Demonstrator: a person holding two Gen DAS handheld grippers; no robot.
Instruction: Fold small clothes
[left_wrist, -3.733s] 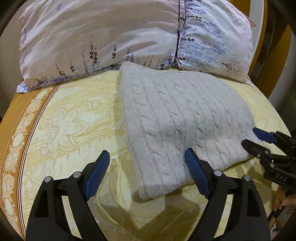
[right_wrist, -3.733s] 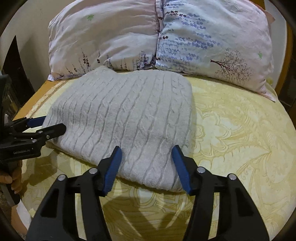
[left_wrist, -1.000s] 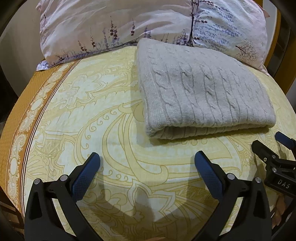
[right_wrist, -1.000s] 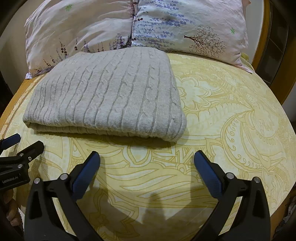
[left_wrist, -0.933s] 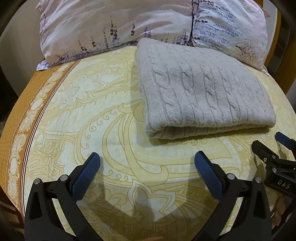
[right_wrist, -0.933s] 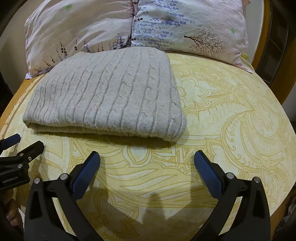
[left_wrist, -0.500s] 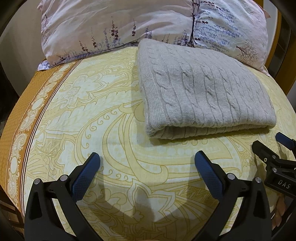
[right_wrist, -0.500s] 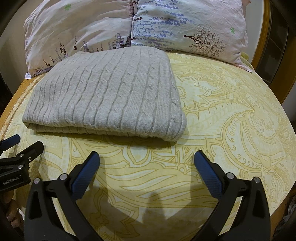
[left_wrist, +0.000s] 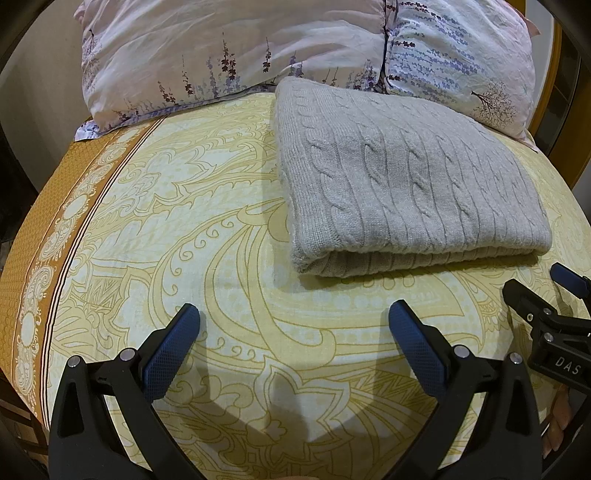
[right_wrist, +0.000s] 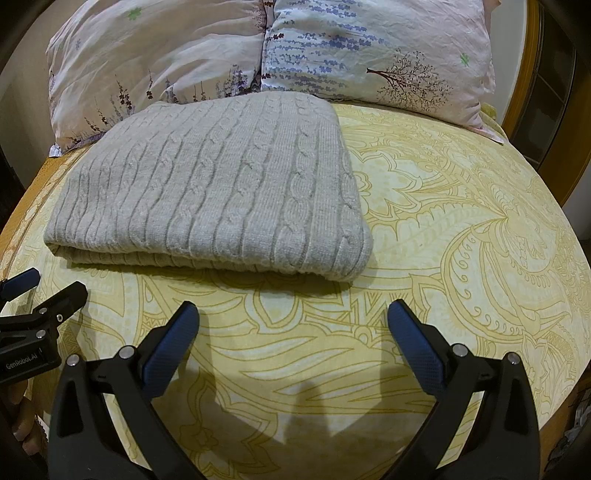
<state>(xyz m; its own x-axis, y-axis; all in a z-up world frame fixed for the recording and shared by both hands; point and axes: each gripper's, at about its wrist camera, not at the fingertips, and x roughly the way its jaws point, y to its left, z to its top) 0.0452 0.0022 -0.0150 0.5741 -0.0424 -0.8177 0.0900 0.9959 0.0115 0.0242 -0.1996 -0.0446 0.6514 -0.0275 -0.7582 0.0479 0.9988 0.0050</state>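
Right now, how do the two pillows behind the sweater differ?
The left pillow is plain pinkish-white with sparse dark purple flower stalks near its lower edge; the right pillow is covered in rows of blue-lavender sprigs and carries a brown tree motif. Both lean at the head of the bed, side by side, touching the folded grey cable-knit sweater.

The far edge of the folded grey sweater (left_wrist: 399, 177) meets the pillows (left_wrist: 236, 48), so the contact line there cannot be resolved. Its underside and inner layers are hidden by the top layer. The pillows are cut off by the upper frame edge in both views.

In the left wrist view, the right claw (left_wrist: 543, 280) is cut off by the right frame edge. In the right wrist view, the left claw (right_wrist: 48, 286) is cut off by the left frame edge. The hand (right_wrist: 22, 424) below it shows only partly. The bed (right_wrist: 461, 221) runs out of frame at the bottom.
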